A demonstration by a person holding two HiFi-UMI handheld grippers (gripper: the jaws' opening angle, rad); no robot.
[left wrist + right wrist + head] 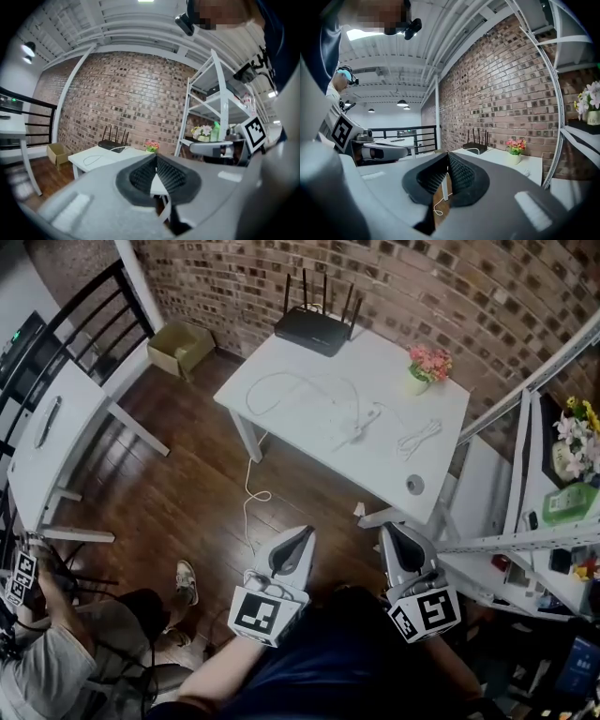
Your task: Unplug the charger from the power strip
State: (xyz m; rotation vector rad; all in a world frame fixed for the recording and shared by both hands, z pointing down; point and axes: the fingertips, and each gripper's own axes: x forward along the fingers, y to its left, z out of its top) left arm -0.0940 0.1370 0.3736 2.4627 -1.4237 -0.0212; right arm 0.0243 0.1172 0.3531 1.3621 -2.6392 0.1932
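Observation:
A white power strip (362, 421) lies on the white table (300, 442) far ahead of me, with a white charger cable (281, 382) looping off to its left. The plug itself is too small to make out. A second white cable (419, 439) lies coiled to its right. My left gripper (302, 534) and right gripper (390, 531) are held side by side well short of the table, over the wooden floor, both pointing towards it. Each is shut with nothing between its jaws, as the left gripper (156, 160) and right gripper (447, 161) show in their own views.
On the table stand a black router (314, 329), a pot of pink flowers (427, 365) and a small round object (414, 485). A cord (251, 498) hangs to the floor. White shelving (553, 474) stands at right, another white table (56, 442) and a person (56, 652) at left, a cardboard box (181, 346) by the wall.

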